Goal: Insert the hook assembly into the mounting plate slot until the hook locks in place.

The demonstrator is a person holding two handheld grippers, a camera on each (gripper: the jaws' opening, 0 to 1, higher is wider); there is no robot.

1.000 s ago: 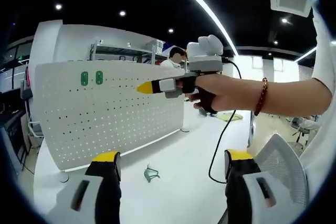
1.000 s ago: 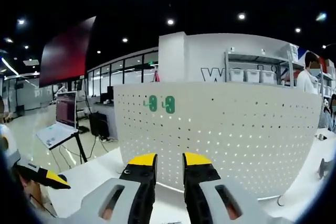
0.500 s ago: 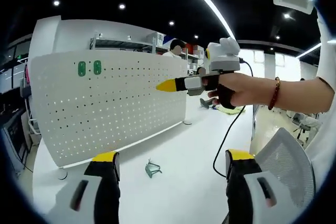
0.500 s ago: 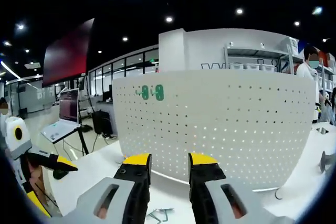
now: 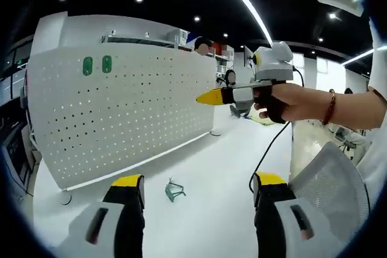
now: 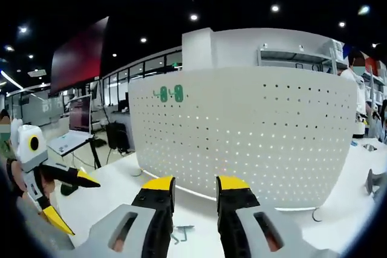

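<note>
Left gripper view. Your left gripper (image 5: 196, 188) now sits closer to the white pegboard mounting plate (image 5: 121, 107) than a second ago: the plate looms larger and its two green tags (image 5: 97, 64) have slid toward the upper left. The jaws stand wide apart, yellow-tipped, with nothing between them. The hook assembly (image 5: 174, 190) lies on the white table (image 5: 211, 209) between the jaws' tips, near the plate's lower edge but apart from it; it is a small green wire-like piece, too small to read in detail. Your right gripper (image 5: 213, 96) has drifted rightward and away from the plate's face since the earlier frame; your hand (image 5: 284, 102) holds it in the air, pointed at the plate, a black cable (image 5: 266, 155) hanging below. A mesh chair back (image 5: 329, 179) shows at lower right.

Right gripper view. The plate now appears nearer and lower, upright on the table, its rows of holes lit from behind, the green tags at upper left. Your right gripper (image 6: 195, 187) has its jaws only narrowly parted and grips nothing. The hook assembly (image 6: 179, 232) lies flat on the table just below the jaw tips, in front of the plate. Your left gripper (image 6: 69, 194) has come further into view at the left edge, jaws spread. A laptop (image 6: 72, 140) stands on a stand behind.
</note>
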